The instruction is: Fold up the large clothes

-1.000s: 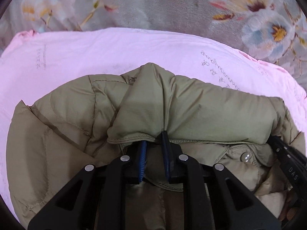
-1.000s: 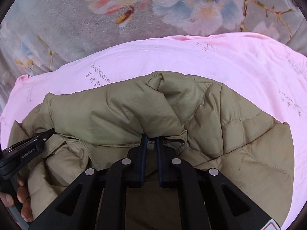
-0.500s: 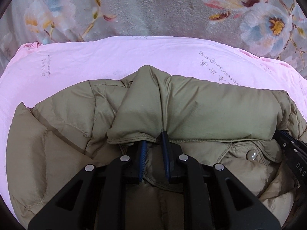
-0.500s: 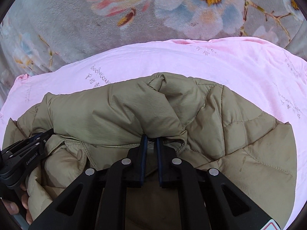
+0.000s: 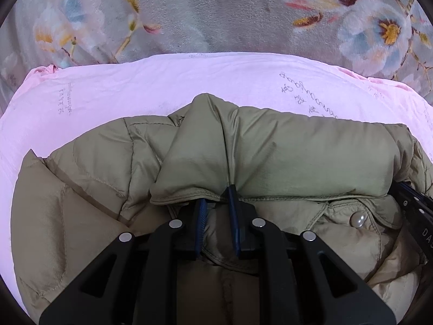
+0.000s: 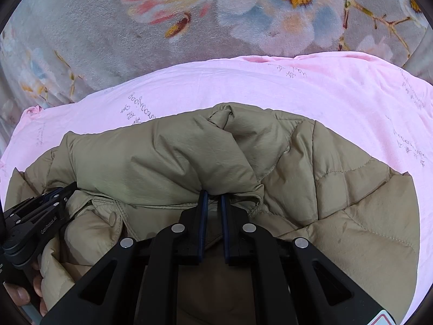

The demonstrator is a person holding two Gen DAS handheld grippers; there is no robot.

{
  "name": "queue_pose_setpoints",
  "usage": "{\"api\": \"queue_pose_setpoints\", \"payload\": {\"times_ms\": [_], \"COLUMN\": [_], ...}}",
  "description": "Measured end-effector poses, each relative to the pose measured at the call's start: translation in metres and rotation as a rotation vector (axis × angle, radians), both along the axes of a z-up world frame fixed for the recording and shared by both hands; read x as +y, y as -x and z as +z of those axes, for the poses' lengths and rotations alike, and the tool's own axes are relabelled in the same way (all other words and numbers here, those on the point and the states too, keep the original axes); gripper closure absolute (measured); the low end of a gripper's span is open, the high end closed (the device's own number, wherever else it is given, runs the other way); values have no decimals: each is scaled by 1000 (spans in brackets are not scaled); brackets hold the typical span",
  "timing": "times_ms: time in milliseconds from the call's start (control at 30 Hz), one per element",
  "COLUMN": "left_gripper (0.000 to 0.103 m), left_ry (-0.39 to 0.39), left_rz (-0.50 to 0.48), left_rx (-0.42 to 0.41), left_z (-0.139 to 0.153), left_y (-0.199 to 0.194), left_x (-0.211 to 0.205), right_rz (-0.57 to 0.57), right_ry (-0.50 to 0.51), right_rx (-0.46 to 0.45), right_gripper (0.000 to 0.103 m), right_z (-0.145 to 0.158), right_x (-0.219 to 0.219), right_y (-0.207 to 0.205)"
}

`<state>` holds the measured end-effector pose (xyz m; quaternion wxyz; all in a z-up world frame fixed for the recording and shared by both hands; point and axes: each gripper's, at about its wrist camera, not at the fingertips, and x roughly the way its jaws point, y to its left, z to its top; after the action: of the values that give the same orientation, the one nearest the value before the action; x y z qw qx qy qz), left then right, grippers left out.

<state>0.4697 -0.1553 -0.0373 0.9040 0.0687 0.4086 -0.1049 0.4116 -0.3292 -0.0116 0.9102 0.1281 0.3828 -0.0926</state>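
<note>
The olive puffer jacket (image 5: 284,157) is lying on the pink sheet (image 5: 135,86); its padded edge is being pinched by the left gripper (image 5: 216,203) and the right gripper (image 6: 213,196), both clenched; a fold looks underway, but plenty is probably being left undone.

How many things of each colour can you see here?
Olive-green: 1, the puffy jacket
Pink: 1, the sheet
Grey flowered: 1, the blanket
Black: 2, the left hand-held gripper and right hand-held gripper
Total: 5
</note>
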Motion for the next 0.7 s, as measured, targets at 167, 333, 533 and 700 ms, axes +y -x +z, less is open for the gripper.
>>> {"api": "queue_pose_setpoints", "payload": {"times_ms": [167, 333, 533, 700], "left_gripper": [87, 73, 26, 26], "left_ry": [-13, 57, 163, 256], "left_rz": [1, 6, -16, 67], "left_rx": [-6, -3, -41, 127], "left_z": [0, 29, 72, 54], "left_y": [-1, 46, 163, 241], "left_x": [-2, 34, 136, 234], "right_rz": [2, -21, 19, -36], "right_ry": [4, -11, -21, -126], "right_rx": [-3, -45, -50, 26], "right_gripper": [98, 76, 46, 40], "right_z": [0, 21, 42, 16], "right_x": [1, -6, -17, -35], "right_y": [-2, 52, 225, 361]}}
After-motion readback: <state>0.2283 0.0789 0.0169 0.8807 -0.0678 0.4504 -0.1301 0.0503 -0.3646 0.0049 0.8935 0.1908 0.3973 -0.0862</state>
